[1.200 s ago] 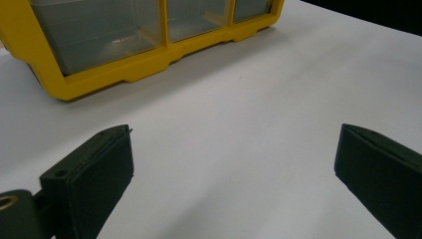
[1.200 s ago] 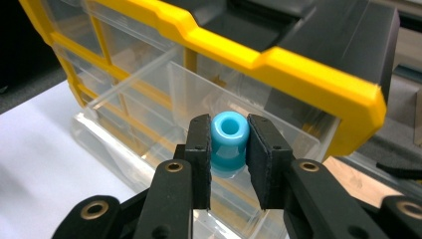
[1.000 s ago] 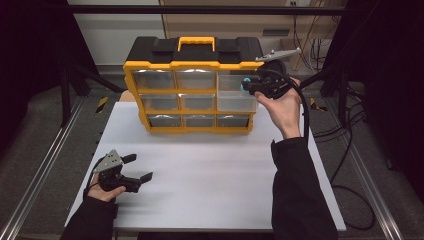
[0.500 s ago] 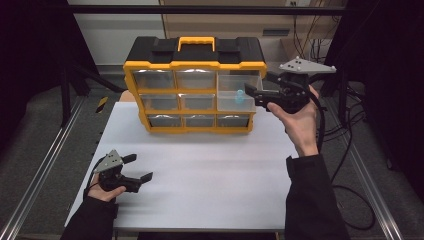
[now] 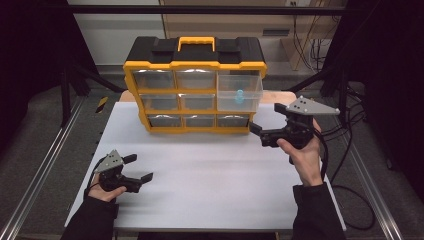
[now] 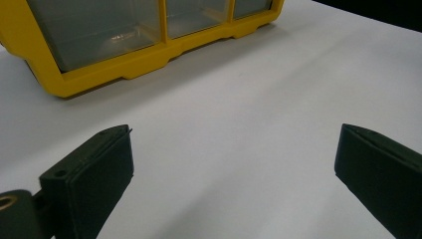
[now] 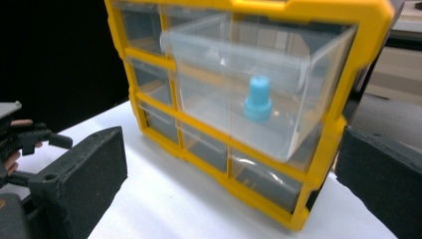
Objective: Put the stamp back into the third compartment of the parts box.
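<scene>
A yellow and black organizer with clear drawers stands at the back of the white table. Its top right drawer is pulled out and holds a small blue piece. My right gripper hovers in front of the organizer's right end, below the drawer and apart from it. Its jaws have just been opening and stand wide with nothing between them. The right gripper view faces the drawer and the blue piece. My left gripper rests open at the front left of the table.
The other drawers of the organizer are pushed in. Metal rails run along both sides of the table, and cables trail off its right edge. White table surface lies between the two grippers.
My right gripper has let go at the top right drawer, opened, and drawn back and down toward the right front of the organizer. The drawer stays pulled out. My left gripper has not moved.
</scene>
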A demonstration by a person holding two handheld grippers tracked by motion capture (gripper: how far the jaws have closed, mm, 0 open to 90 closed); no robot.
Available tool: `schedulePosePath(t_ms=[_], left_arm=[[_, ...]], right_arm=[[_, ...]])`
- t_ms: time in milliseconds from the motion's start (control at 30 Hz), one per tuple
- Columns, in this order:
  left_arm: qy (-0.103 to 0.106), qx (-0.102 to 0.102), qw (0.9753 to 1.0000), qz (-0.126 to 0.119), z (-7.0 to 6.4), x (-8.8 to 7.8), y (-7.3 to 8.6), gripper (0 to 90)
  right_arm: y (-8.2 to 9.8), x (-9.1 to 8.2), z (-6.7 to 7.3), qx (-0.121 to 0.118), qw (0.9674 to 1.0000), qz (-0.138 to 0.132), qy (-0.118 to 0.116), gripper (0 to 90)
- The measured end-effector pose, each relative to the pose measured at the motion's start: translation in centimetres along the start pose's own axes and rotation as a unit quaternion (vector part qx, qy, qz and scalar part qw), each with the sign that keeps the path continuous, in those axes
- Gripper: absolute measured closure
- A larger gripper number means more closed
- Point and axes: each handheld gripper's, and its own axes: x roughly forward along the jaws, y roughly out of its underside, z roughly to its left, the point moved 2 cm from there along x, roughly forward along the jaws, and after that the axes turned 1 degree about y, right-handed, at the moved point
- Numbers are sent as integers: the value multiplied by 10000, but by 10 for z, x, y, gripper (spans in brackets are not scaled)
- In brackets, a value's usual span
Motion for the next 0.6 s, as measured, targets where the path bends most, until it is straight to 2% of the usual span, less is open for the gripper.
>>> schedulePosePath(t_ms=[33,67,133,167,200,300,367,400,600], left_arm=[[0,0,10000,0,0,0,0,17],[0,4,10000,-4,0,0,0,17],[1,9,10000,-3,0,0,0,17],[1,9,10000,-3,0,0,0,17],[5,12,10000,-1,0,0,0,17],[-1,18,10000,-5,0,0,0,17],[-1,14,10000,-7,0,0,0,17],[-3,17,10000,-5,-1,0,0,17],[5,28,10000,10,-1,1,0,17]], right_arm=[[0,0,0,0,10000,0,0,4],[12,1,-1,67,10000,44,-42,4],[24,2,-2,91,9999,83,-36,4],[24,2,-2,91,9999,83,-36,4],[36,3,-4,146,9998,136,-98,4],[52,5,-7,170,9995,239,-138,5],[59,5,-8,259,9991,277,-211,5],[70,6,-11,305,9986,296,-314,5],[102,6,-18,297,9981,447,-293,5]])
